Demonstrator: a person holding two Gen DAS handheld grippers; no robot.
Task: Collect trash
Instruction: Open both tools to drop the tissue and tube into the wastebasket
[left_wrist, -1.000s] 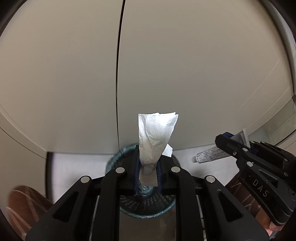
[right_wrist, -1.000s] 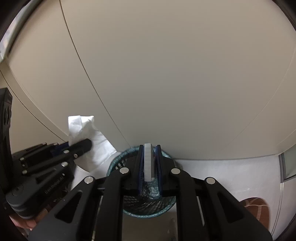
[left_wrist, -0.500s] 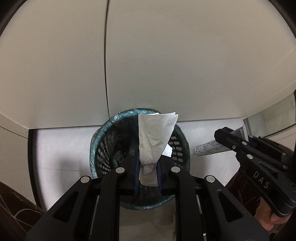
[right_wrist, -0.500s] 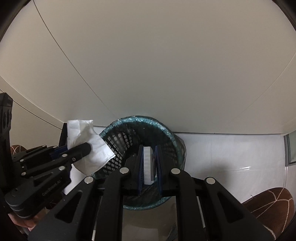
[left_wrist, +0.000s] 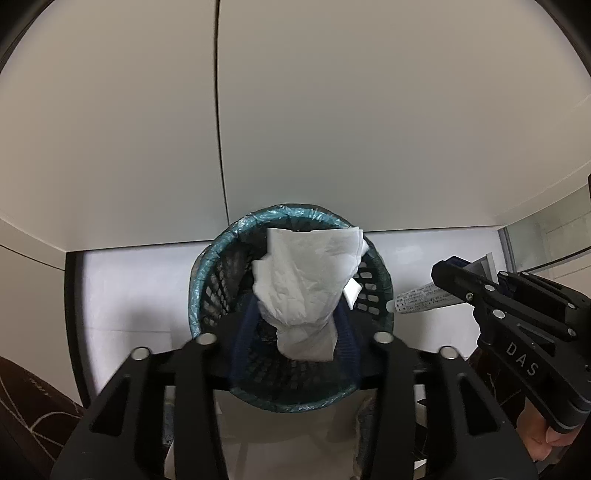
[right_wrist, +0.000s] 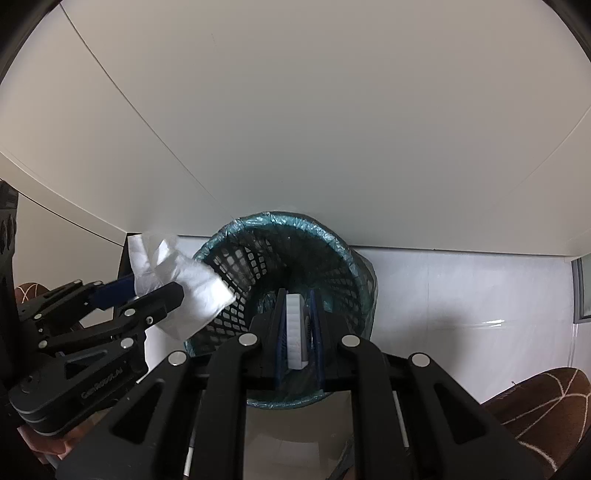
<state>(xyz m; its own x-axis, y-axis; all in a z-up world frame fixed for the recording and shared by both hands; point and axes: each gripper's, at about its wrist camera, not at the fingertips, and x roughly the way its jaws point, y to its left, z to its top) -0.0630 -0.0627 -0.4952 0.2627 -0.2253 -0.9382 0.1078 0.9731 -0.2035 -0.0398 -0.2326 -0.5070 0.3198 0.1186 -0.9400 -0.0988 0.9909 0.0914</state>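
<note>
A black mesh waste basket (left_wrist: 214, 291) with a teal liner stands on the white floor against the wall; it also shows in the right wrist view (right_wrist: 332, 266). My left gripper (left_wrist: 295, 325) has opened, and the crumpled white tissue (left_wrist: 306, 284) sits loose between its fingers above the basket mouth. The tissue also shows in the right wrist view (right_wrist: 184, 291). My right gripper (right_wrist: 297, 332) is shut on a white tube (right_wrist: 294, 332) and holds it over the basket. In the left wrist view the right gripper (left_wrist: 454, 277) holds the tube (left_wrist: 417, 301) just right of the basket.
A pale wall with a vertical seam (left_wrist: 221, 147) rises behind the basket. A brown patterned floor area (right_wrist: 546, 413) lies at the lower right, and another shows at the lower left of the left wrist view (left_wrist: 33, 413).
Both grippers have tilted down over the basket. The left jaws, shut on the tissue before, have spread apart. The right gripper still holds the tube.
</note>
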